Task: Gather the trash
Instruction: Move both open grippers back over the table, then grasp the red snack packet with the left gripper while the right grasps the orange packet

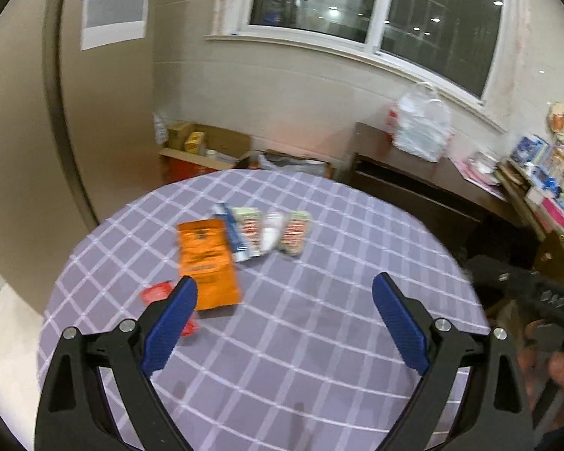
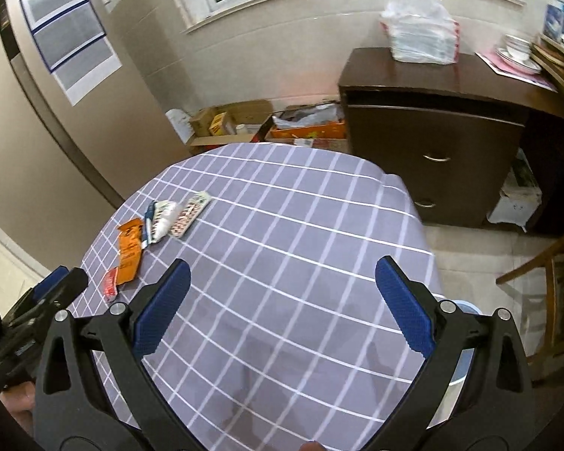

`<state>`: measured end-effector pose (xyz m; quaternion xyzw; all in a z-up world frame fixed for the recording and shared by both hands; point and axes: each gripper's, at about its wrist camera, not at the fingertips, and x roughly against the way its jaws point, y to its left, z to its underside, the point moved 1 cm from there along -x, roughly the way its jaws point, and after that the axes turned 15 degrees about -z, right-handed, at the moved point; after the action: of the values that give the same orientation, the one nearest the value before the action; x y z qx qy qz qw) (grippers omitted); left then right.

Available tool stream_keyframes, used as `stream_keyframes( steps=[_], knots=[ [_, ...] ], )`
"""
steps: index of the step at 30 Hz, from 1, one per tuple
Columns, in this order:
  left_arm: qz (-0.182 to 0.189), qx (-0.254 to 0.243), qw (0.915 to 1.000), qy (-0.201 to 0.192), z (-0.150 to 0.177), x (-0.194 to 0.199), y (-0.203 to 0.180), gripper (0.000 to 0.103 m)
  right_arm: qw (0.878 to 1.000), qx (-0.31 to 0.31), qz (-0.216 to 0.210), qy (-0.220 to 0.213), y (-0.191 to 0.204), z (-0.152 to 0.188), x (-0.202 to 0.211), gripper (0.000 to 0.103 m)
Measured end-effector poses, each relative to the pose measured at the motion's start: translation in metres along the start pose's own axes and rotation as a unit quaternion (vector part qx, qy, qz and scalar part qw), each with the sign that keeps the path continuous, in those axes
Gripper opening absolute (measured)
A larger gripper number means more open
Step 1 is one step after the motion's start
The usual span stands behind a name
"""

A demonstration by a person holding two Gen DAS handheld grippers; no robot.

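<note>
While both the left tool and the right tool are hanging released, the flat orange packet is risking slipping on the worktop.

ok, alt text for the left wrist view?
The open left gripper hovers over a round table in a purple checked cloth, with an orange packet, a small red wrapper and a row of other wrappers lying ahead of its fingers. Behind are a window and a dark cabinet.
</note>
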<state>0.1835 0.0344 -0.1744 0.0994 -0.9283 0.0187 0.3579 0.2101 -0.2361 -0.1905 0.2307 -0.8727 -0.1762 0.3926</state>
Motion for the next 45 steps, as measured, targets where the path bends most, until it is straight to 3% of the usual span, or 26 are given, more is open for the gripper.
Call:
stream_keyframes(
  steps=[8,16,17,22,24,27,32,40,45],
  knots=[
    [-0.049,0.030,0.9974,0.045,0.026,-0.041,0.055,0.092,0.999,0.022,-0.009,0.024,0.027,0.003,-0.025,0.097],
    [-0.056,0.040,0.9946,0.077,0.036,-0.074,0.075,0.092,0.998,0.036,-0.013,0.049,0.043,0.007,-0.048,0.097],
    [-0.054,0.039,0.9945,0.080,0.036,-0.077,0.075,0.090,0.998,0.038,-0.013,0.050,0.045,0.007,-0.050,0.097],
    [-0.043,0.028,0.9952,0.083,0.035,-0.085,0.076,0.063,0.998,0.043,-0.011,0.054,0.048,0.005,-0.054,0.097],
    [-0.035,0.027,0.9956,0.083,0.033,-0.085,0.076,0.041,0.997,0.044,-0.010,0.057,0.050,0.004,-0.057,0.097],
    [-0.007,0.033,0.9958,0.085,0.034,-0.084,0.084,0.032,0.997,0.049,-0.013,0.062,0.056,0.004,-0.065,0.097],
    [-0.013,0.028,0.9964,0.079,0.039,-0.076,0.095,0.028,0.995,0.062,-0.027,0.078,0.073,0.005,-0.085,0.097],
    [-0.034,0.042,0.9959,0.072,0.043,-0.066,0.125,0.028,0.983,0.104,-0.080,0.131,0.134,0.015,-0.150,0.097],
    [-0.049,0.047,0.9955,0.067,0.042,-0.057,0.140,0.028,0.975,0.137,-0.078,0.154,0.166,0.029,-0.196,0.096]
  ],
)
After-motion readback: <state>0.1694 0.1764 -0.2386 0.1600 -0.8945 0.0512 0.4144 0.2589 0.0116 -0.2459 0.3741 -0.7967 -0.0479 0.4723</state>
